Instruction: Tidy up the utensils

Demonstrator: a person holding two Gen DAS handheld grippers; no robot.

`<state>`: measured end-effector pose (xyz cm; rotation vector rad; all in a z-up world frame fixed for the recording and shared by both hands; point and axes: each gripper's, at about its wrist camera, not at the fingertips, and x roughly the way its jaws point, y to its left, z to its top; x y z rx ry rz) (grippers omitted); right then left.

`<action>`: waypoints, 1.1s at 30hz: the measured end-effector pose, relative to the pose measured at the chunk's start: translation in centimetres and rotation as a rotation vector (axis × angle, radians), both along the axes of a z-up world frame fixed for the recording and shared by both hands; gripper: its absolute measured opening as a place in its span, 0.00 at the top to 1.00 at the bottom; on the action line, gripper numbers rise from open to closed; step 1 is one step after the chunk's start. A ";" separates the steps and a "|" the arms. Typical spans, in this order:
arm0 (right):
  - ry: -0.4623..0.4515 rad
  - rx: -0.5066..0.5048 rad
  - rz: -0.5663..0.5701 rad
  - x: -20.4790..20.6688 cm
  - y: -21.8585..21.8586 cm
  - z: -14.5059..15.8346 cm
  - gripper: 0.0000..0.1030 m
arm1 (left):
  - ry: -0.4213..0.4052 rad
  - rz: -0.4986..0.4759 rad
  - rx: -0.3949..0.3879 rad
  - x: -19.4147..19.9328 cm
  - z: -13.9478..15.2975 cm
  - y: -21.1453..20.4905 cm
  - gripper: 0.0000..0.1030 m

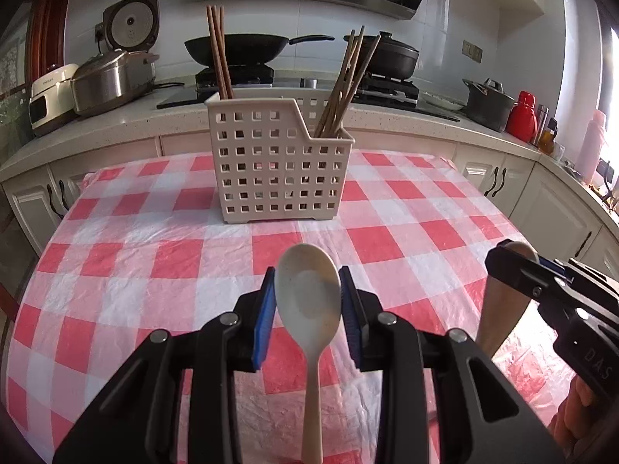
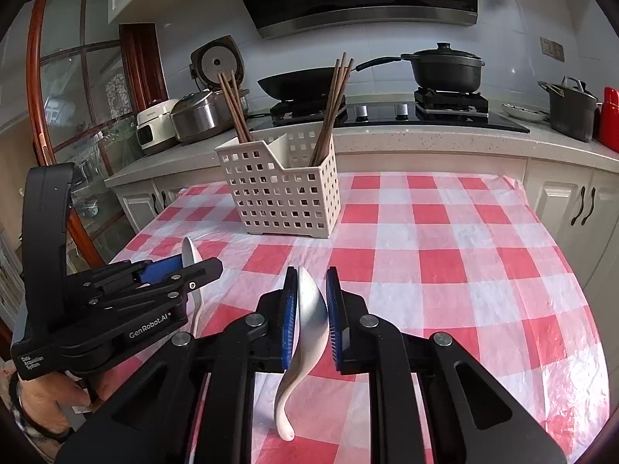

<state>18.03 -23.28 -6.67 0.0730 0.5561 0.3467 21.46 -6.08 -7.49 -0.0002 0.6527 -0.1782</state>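
My left gripper (image 1: 307,295) is shut on a cream speckled spoon (image 1: 309,301), bowl between the pads, handle hanging toward me. My right gripper (image 2: 312,305) is shut on a white ceramic spoon (image 2: 305,324), held on edge, handle curving down. Both are above the red-and-white checked tablecloth (image 1: 154,255). A cream slotted utensil basket (image 1: 278,162) stands at the far middle of the table, with brown chopsticks (image 1: 220,54) in its left back part and more chopsticks (image 1: 344,85) in the right part. The basket also shows in the right wrist view (image 2: 282,189). The right gripper (image 1: 541,282) shows at the left view's right edge.
Behind the table runs a kitchen counter (image 1: 116,123) with a rice cooker (image 1: 108,77), a stove with a wok (image 1: 236,48) and a lidded black pot (image 2: 445,65), a dark stockpot (image 1: 489,104) and a red flask (image 1: 522,116). White cabinets (image 2: 572,208) stand to the right.
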 end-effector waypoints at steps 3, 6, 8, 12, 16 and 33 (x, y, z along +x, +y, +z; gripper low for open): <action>0.023 -0.018 0.002 0.4 0.4 -0.5 0.85 | -0.021 -0.001 0.026 -0.5 0.0 0.0 0.70; 0.050 -0.015 0.006 0.7 0.4 -1.2 0.91 | -0.018 -0.006 0.010 -0.7 -0.2 0.3 0.70; 0.056 -0.019 0.015 0.8 0.5 -1.5 0.95 | -0.036 -0.010 0.013 -0.9 0.0 0.4 0.71; 0.102 -0.036 -0.018 1.9 0.2 -2.1 0.94 | -0.055 -0.006 -0.002 -1.1 0.6 0.9 0.71; 0.172 -0.006 -0.007 3.4 0.0 -3.2 0.79 | -0.067 0.010 -0.020 -1.2 1.0 1.9 0.71; 0.320 -0.074 0.195 8.2 9.8 -6.2 0.61 | -0.083 0.113 -0.073 -0.5 0.8 8.6 0.71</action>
